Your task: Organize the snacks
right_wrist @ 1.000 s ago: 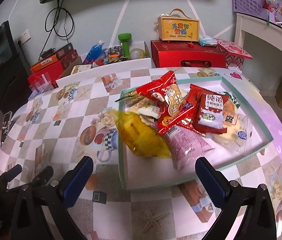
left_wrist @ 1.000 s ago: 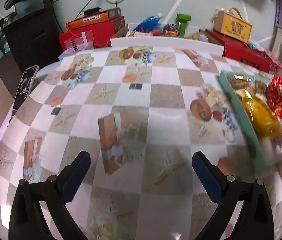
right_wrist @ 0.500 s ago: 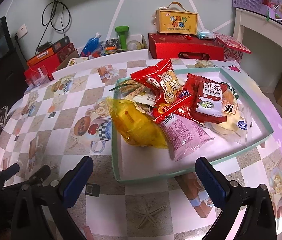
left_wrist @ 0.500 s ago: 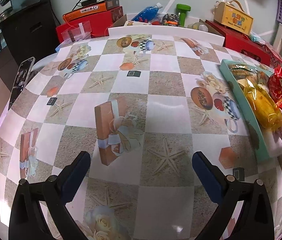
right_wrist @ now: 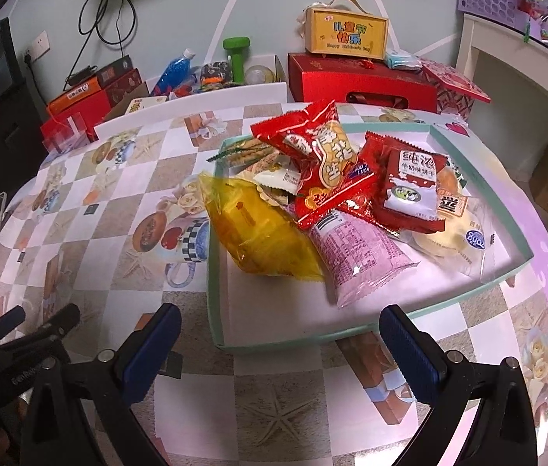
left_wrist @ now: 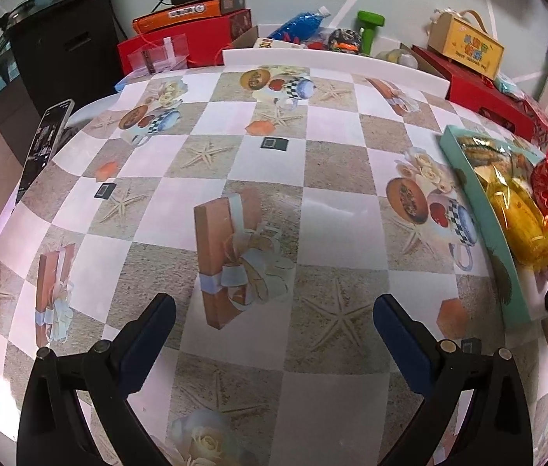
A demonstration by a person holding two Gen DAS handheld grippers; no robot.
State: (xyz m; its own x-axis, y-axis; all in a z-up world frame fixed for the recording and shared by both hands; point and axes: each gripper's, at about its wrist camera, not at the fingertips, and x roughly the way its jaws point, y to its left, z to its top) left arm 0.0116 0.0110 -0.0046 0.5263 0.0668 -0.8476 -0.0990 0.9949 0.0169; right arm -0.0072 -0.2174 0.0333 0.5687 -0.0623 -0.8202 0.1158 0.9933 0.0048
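snacks (left_wrist: 522, 209) show at the right edge of the left wrist view, heaped in a teal tray (left_wrist: 480, 209) on the checkered table (left_wrist: 328, 202). left gripper (left_wrist: 274, 330) hangs over the table's near middle, jaws spread wide and holding nothing. a phone (left_wrist: 42, 143) lies at the table's left edge, and boxes (left_wrist: 192, 39) line the far edge.

right wrist view: right gripper (right_wrist: 280, 343) is released too, hanging empty just before the tray's (right_wrist: 480, 291) near edge. in the tray a yellow bag (right_wrist: 262, 233) lies at the left, touching a pink pack (right_wrist: 355, 256); red packs (right_wrist: 320, 163) rest on top of the heap. the left gripper shows at the lower left.
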